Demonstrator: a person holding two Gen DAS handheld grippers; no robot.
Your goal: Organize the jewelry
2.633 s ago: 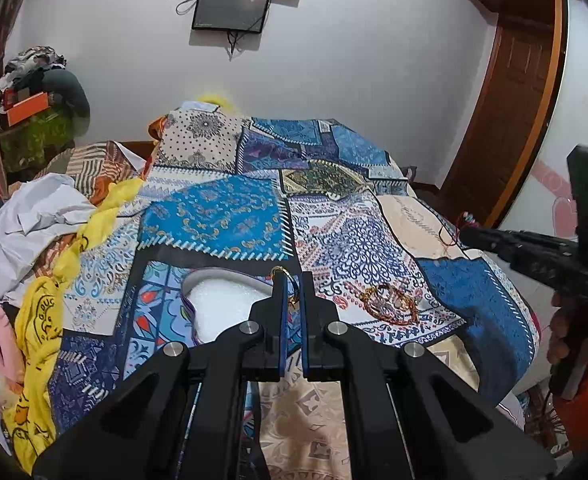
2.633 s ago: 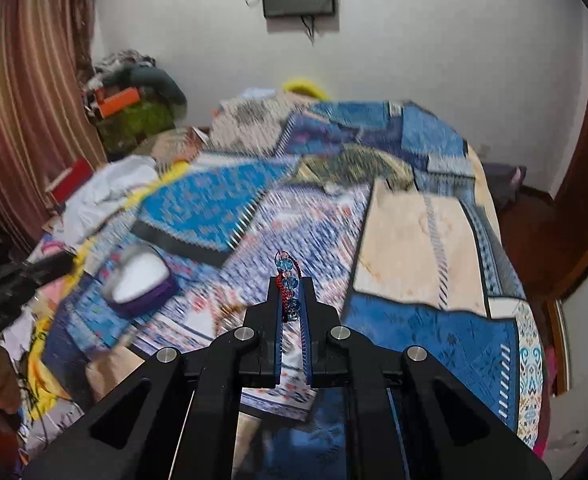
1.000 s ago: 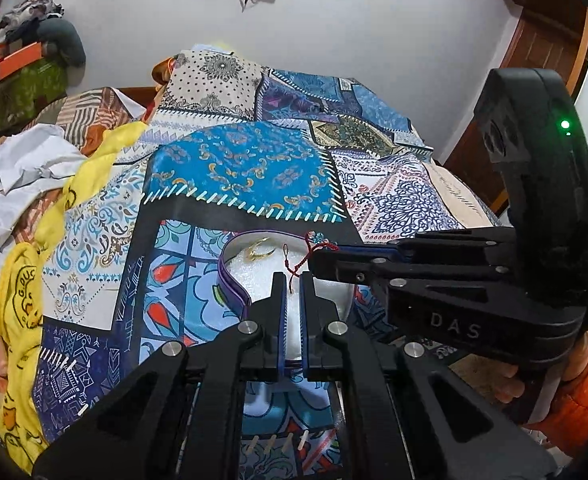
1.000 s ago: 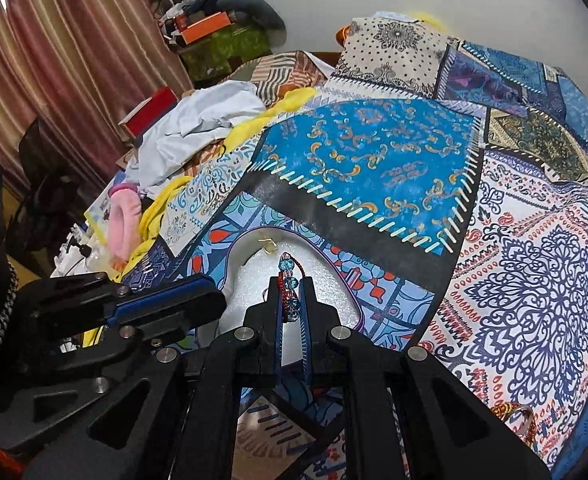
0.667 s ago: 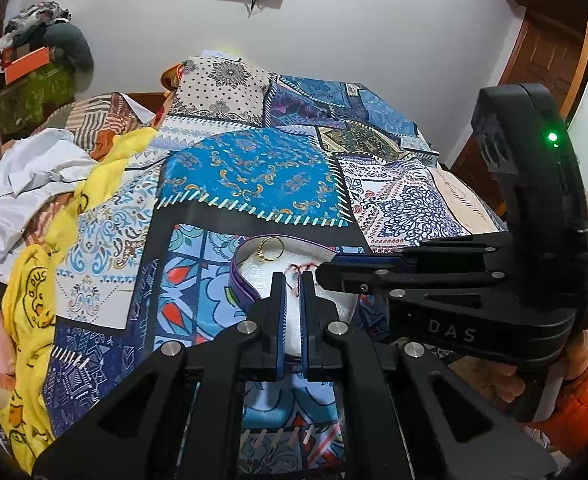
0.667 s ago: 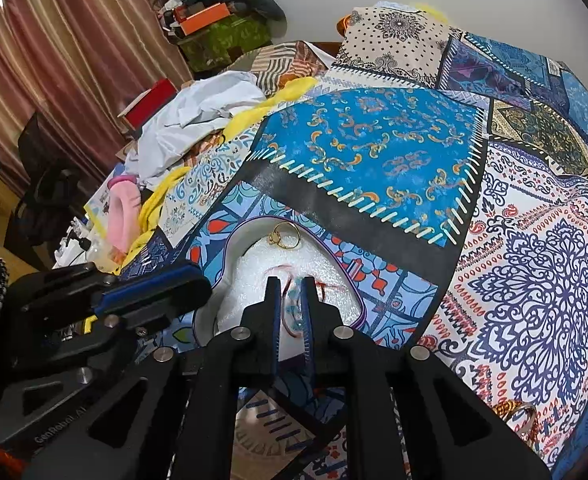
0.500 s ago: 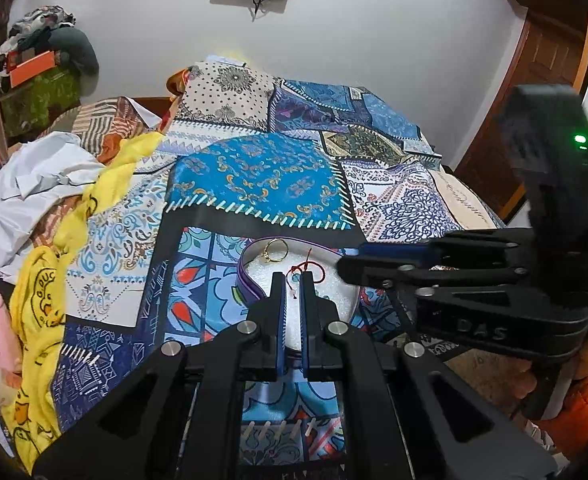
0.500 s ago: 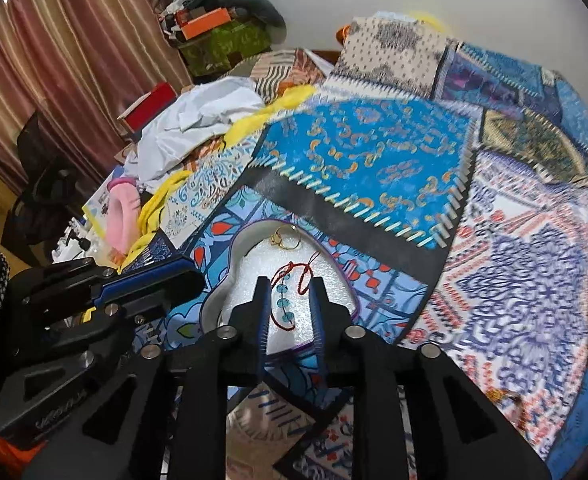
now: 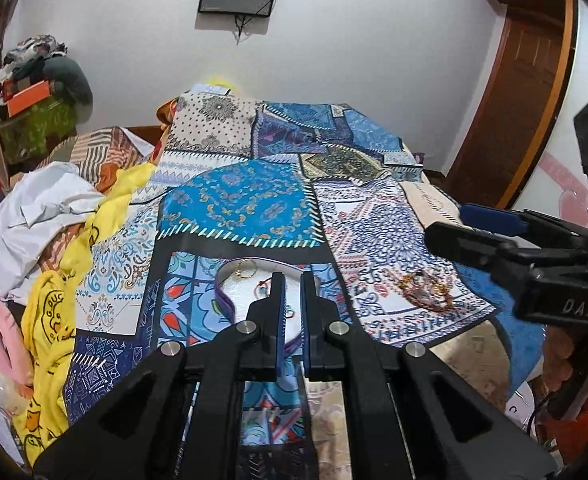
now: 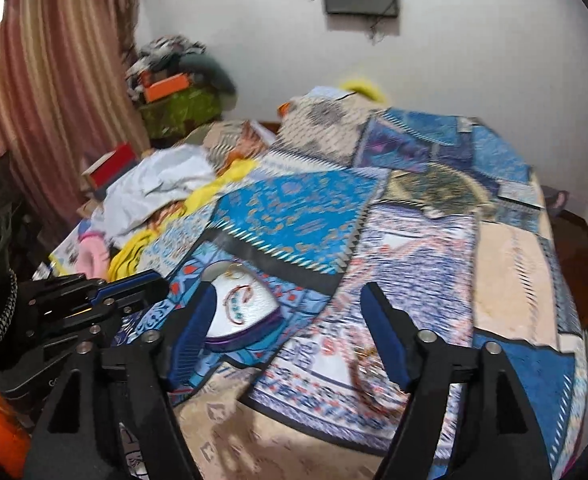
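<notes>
The jewelry box (image 10: 249, 320), purple-walled with a white padded floor, rests on the patchwork bedspread (image 10: 434, 248). Its long axis runs from the near edge of the bed away toward the wall, with the rounded end farthest off. Inside, a red cord bracelet with blue beads (image 10: 235, 302) lies looped on the padding; a gold ring (image 9: 247, 270) sits at the far end. More jewelry (image 9: 426, 294), apparently a tangle of gold and beaded pieces, lies on the spread to the right, apart from the box.

Right gripper (image 10: 289, 340): jaws have just been opening, now spread wide and empty. Left gripper (image 9: 289, 280): fingers pressed together, holding nothing.
</notes>
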